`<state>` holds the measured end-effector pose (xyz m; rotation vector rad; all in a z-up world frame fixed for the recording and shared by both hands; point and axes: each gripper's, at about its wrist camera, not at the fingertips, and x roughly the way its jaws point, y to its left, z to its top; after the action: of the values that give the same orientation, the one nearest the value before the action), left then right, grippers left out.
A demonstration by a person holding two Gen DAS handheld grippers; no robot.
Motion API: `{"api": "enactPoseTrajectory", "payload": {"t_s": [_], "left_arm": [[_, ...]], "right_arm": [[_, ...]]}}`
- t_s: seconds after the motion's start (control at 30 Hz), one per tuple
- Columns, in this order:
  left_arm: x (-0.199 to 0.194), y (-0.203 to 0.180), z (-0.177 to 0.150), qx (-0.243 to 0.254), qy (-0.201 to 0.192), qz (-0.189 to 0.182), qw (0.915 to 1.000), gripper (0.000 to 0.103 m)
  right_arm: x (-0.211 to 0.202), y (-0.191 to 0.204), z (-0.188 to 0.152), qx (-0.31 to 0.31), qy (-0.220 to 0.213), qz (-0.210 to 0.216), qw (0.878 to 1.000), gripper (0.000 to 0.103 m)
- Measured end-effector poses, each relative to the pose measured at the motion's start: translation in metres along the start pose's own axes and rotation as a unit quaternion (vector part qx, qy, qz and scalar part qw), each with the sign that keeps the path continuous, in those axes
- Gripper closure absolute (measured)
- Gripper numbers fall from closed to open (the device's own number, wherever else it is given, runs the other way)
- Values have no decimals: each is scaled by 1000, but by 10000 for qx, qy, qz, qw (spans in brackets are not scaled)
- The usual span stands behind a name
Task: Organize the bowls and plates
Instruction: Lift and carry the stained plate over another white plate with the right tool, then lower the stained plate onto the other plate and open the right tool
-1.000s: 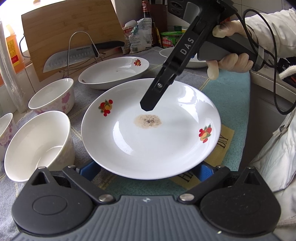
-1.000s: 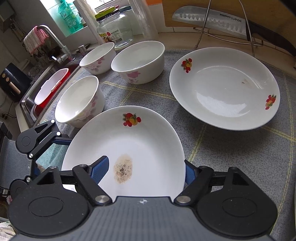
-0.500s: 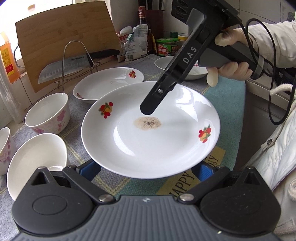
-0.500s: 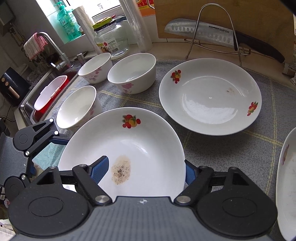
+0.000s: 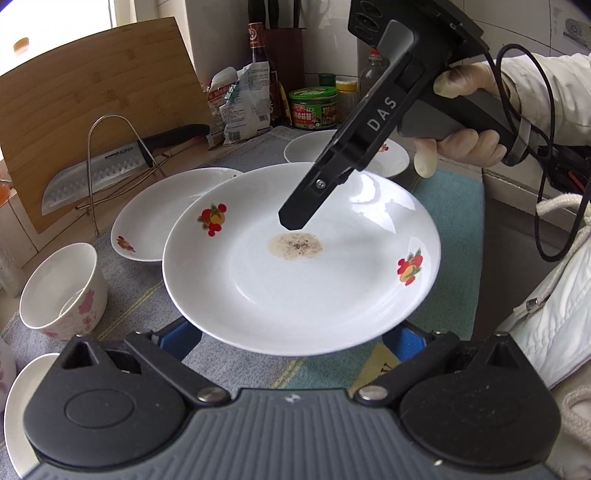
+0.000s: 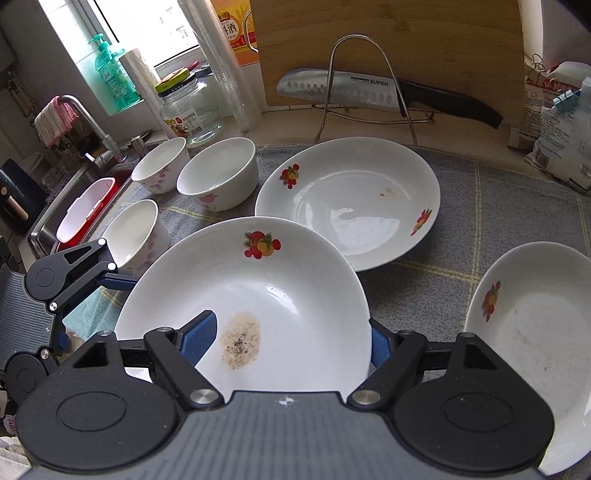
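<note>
- Your right gripper (image 5: 295, 221) is matte black, with "DAS" in pale letters along its arm and a silver screw near the tip.
- Its grey handle sits in your right hand (image 5: 465, 140), which wears a thin translucent glove.
- A black cable (image 5: 543, 206) loops from the handle.
- Your sleeve (image 5: 546, 92) is off-white; a white quilted jacket with a drawcord shows below.
- Your left gripper (image 5: 291, 332) has a ribbed grey body, black linkages with silver pivots, and blue pads.

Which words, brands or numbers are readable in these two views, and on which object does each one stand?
"DAS": on the right gripper, along its arm.
"SUPOR": on the knife blade, in both views.
Chinese characters on the yellow bottle: partly cut off.
Mat lettering: hidden under the plate.
Labels on the jar, green tin and bags: too small to read.
</note>
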<state>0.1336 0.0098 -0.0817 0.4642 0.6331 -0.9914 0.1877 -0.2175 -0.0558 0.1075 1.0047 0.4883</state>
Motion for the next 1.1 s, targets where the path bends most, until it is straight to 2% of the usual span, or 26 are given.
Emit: {"api": "enactPoseTrajectory", "payload": {"t_s": [0.53, 0.7, 1.1], "left_arm": [[61, -31, 75, 104, -83, -364, 9992, 0], [81, -44, 93, 274, -58, -441, 9986, 0], [126, -59, 121, 350, 118, -686, 9970, 0]], "right_arm": [[-53, -80, -16, 417, -351, -434, 9976, 16], [-64, -107, -23, 608, -411, -539, 9958, 16], [-71, -161, -32, 960, -393, -699, 9921, 16]]}}
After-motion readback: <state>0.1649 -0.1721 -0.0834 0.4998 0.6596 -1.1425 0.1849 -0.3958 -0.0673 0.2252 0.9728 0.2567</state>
